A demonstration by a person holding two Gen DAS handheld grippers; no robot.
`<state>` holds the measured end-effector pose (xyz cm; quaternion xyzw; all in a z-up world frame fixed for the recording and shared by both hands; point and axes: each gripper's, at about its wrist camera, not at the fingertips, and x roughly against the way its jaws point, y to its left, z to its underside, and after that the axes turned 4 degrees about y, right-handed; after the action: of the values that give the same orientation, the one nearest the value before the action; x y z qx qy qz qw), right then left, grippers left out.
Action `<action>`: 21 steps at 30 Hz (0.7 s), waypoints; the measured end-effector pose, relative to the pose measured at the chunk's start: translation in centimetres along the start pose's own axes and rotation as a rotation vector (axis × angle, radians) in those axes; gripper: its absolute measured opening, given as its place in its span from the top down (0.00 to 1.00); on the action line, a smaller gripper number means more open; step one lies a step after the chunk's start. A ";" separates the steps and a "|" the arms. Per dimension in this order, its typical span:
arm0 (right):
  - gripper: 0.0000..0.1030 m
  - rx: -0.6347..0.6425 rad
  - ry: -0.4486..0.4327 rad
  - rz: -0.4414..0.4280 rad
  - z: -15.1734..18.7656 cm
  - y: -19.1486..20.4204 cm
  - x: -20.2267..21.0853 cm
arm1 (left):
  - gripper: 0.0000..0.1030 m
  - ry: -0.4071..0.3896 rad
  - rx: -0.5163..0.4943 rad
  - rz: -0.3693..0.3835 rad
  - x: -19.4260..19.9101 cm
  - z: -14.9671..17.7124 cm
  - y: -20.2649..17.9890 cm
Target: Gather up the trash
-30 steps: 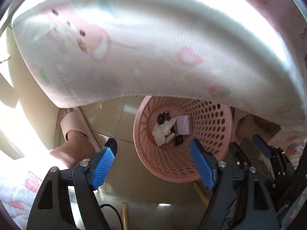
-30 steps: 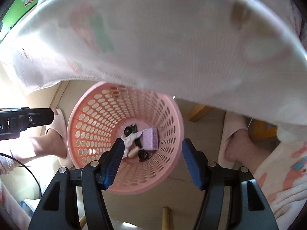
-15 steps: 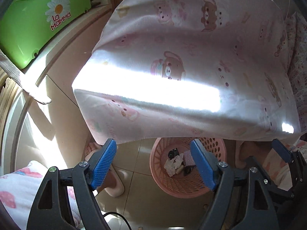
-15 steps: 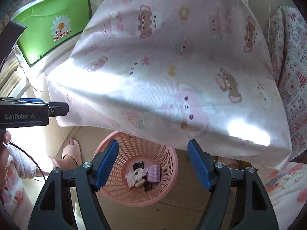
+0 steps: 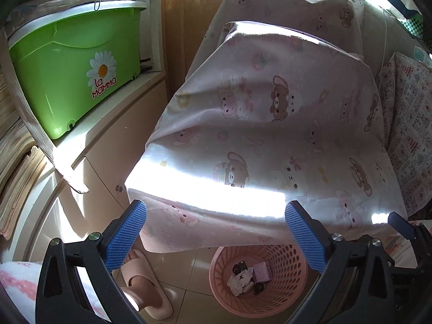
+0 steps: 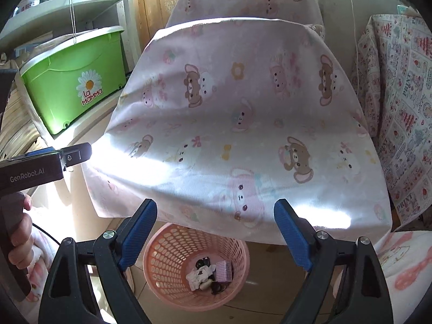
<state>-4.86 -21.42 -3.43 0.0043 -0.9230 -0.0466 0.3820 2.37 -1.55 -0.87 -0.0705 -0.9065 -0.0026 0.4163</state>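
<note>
- My left hand-held gripper [image 5: 216, 239] has just been opening; its blue pads are spread wide with nothing between them. My right hand-held gripper [image 6: 216, 239] has just been opening too, and is equally empty.
- A second ago both cameras looked almost straight down into the basket. Now both have risen and tilted up, so the cloth-covered table fills most of each view. I judge the last drop done and the hands backing off to look for more trash.
- Just below and beyond the pads stands one pink perforated plastic basket [image 5: 291, 267] on the tiled floor [image 5: 194, 272], partly under the table's front edge.
- The collected trash [image 6: 209, 272] lies in the basket's bottom: one crumpled white tissue, one small lilac checked packet, and a few dark bits I cannot count exactly.
- Left of the basket I see one pink slipper [image 5: 147, 291] with a foot in it. In the right view, a person's hand [image 6: 19, 224] grips the left tool's handle.
- Further off, one table draped in a pale pink cartoon-bear cloth [image 6: 237, 113]. I count no trash on its top.
- Beyond it, one bright green plastic storage box with a daisy logo [image 5: 75, 73] sits on a cream ledge on the left, and one patchwork-print quilt [image 6: 399, 86] hangs on the right.
- With no loose trash visible, the collecting looks close to finished.
</note>
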 end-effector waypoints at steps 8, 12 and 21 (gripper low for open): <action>0.00 0.021 -0.099 0.031 -0.9 0.6 1.6 | 0.01 -0.009 -0.022 -0.033 -0.4 -0.4 -0.1; 0.00 0.038 -0.101 0.052 -1.0 0.8 1.5 | 0.01 -0.015 -0.012 0.006 -0.2 -0.5 0.0; 0.00 -0.012 -0.058 -0.001 -1.2 0.0 0.5 | 0.01 -0.015 -0.024 0.036 0.0 -0.5 -0.5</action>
<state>-4.41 -21.58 -2.22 0.0010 -0.9333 -0.0525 0.3551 2.70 -2.07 -0.48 -0.0916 -0.9082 -0.0056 0.4084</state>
